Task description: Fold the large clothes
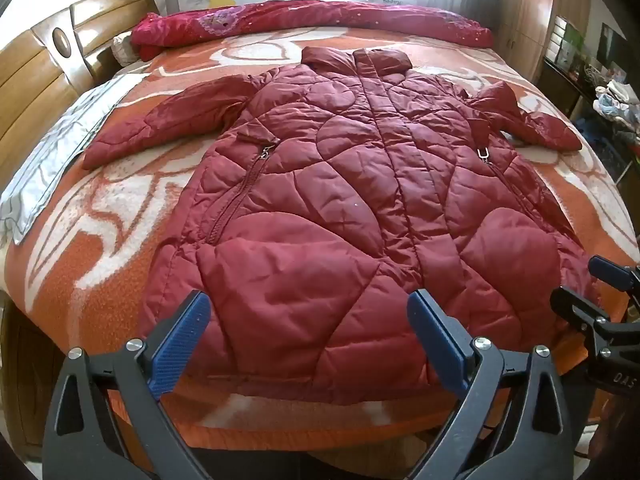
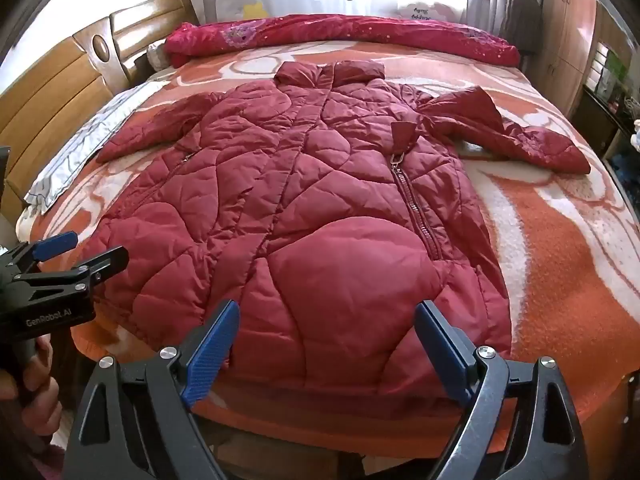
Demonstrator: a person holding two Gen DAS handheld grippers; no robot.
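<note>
Left wrist view: red quilted coat (image 1: 360, 200) lies flat, front up, on a bed with an orange-and-white blanket (image 1: 100, 220), collar toward the far side, hem at the near edge. Both sleeves spread outward on the blanket. Centre placket closed, two zip pockets on the front.

Left gripper (image 1: 308, 336) hovers over the hem, jaws spread wide, nothing between them, blue pads clear of the fabric. Right gripper (image 1: 600, 292) shows at the frame's right edge, beside the coat's hem corner.

Right wrist view: same coat (image 2: 320, 220), seen from the other hem side. Right gripper (image 2: 326, 344) above the hem, jaws wide apart, empty, not touching the cloth. Left gripper (image 2: 76, 256) at the left edge, held by a hand (image 2: 36, 380), jaws parted, just beside the hem corner; whether it touches the coat, cannot tell.

Rolled red floral quilt (image 1: 312, 24) lies along the far side of the bed beyond the collar. Grey-white pillow (image 1: 60, 152) at the bed's left edge, wooden headboard (image 1: 52, 64) beyond it. Wooden wardrobe (image 2: 568, 20) at far right.
</note>
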